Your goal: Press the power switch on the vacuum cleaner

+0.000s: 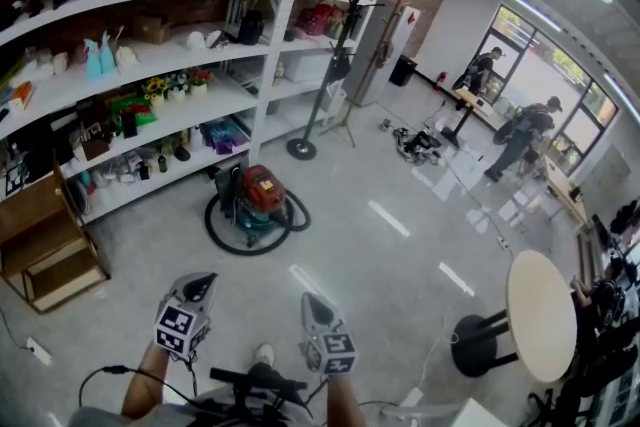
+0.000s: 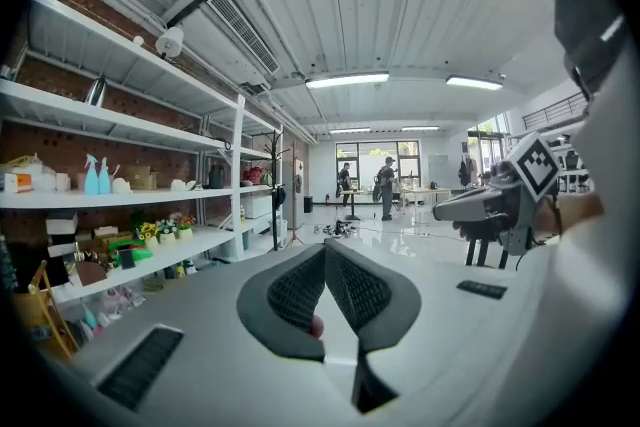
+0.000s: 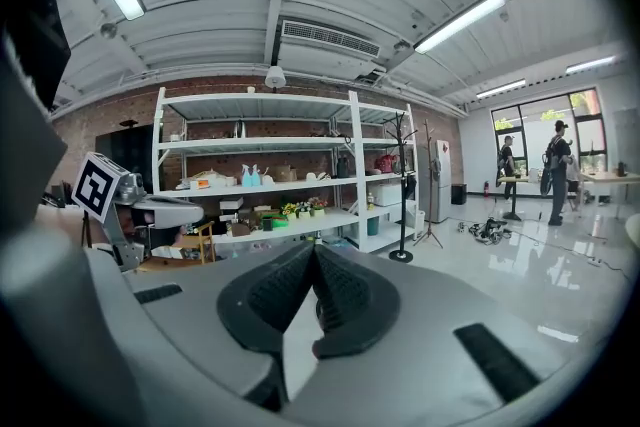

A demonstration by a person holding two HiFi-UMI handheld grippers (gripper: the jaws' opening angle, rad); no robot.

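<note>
The vacuum cleaner [image 1: 262, 200] stands well ahead, at one o'clock from the left tool [image 1: 202, 288] and eleven from the right tool [image 1: 314, 303]; both tools are pressed together, empty.

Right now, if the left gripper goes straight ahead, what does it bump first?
Probably nothing close: the left gripper points level, above the vacuum cleaner, toward open floor beside the coat stand.

One vacuum cleaner [image 1: 262, 200], one coat stand [image 1: 332, 65], one round desk [image 1: 540, 315], one left gripper [image 1: 204, 285] and one right gripper [image 1: 313, 303] are counted.
</note>
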